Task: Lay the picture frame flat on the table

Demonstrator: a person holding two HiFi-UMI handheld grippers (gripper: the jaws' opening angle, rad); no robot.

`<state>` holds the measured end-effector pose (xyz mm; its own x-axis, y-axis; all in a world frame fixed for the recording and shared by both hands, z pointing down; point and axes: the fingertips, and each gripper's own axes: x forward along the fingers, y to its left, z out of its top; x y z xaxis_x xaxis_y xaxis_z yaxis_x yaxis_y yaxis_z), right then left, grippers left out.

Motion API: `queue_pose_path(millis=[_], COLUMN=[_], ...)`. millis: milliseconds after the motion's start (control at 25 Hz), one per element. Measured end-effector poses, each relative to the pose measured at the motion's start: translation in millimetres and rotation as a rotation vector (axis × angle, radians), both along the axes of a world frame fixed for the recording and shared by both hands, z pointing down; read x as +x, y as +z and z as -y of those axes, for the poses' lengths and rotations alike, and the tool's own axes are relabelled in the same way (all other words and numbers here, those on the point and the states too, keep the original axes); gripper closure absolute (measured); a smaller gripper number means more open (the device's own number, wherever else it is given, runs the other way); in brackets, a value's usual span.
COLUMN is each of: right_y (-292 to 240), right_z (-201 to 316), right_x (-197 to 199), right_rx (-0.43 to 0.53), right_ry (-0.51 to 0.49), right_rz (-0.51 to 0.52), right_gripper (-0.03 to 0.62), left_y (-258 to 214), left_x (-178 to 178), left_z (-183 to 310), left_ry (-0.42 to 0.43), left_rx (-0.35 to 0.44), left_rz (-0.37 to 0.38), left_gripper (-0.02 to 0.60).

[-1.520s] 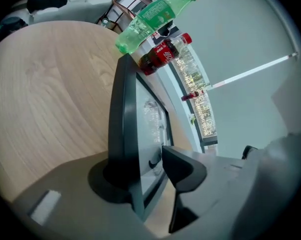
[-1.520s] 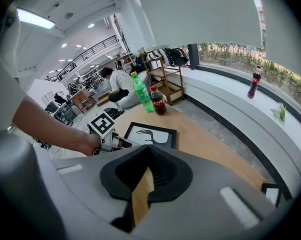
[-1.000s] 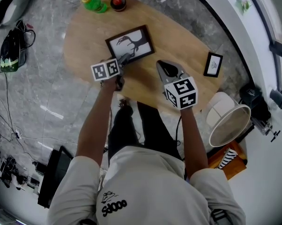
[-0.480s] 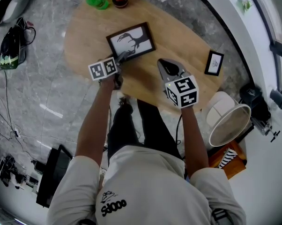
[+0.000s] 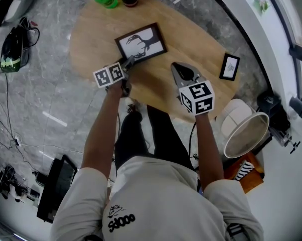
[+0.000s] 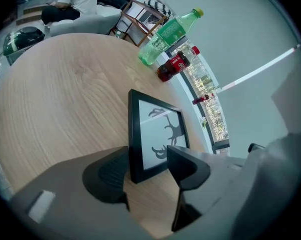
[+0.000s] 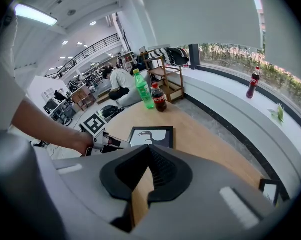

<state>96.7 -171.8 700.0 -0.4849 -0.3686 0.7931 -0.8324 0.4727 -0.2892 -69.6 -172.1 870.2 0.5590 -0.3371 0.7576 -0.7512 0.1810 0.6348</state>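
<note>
On the counter (image 6: 65, 94) | picture frame (image 6: 158, 134) lies flat, long axis apparently running away from the nearer left gripper (image 6: 146, 159) | jaws held apart, frame's near corner between them, ungripped | right gripper (image 7: 148, 151) jaws closed, empty | cola bottle (image 6: 176, 64) label illegible

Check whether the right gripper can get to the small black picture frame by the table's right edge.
Probably yes. The right gripper hovers empty beside the small black picture frame, with only bare wooden table between them.
</note>
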Motion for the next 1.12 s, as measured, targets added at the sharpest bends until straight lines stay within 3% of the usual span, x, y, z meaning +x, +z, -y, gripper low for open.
queue_pose_path(millis=[400, 520, 760, 960, 1120], right_y=[-21, -37, -82, -124, -164], right_z=[-9, -11, -15, -27, -39], right_x=[-3, -7, -14, -16, -23], right_rx=[0.042, 0.070, 0.145, 0.205, 0.262], right_ry=[-0.006, -0.014, -0.011, -0.010, -0.027], right_rz=[0.001, -0.004, -0.011, -0.026, -0.037], right_gripper=[0.591, 0.591, 0.591, 0.590, 0.591], left_y=[-22, -42, -94, -147, -198], left_x=[-21, -32, -57, -71, -79], left_z=[-17, -17, -20, -25, -30], left_ry=[0.007, 0.025, 0.099, 0.184, 0.266], left_rx=[0.028, 0.063, 0.177, 0.302, 0.421], left_rz=[0.041, 0.063, 0.128, 0.195, 0.251], left_gripper=[0.334, 0.373, 0.460, 0.567, 0.572])
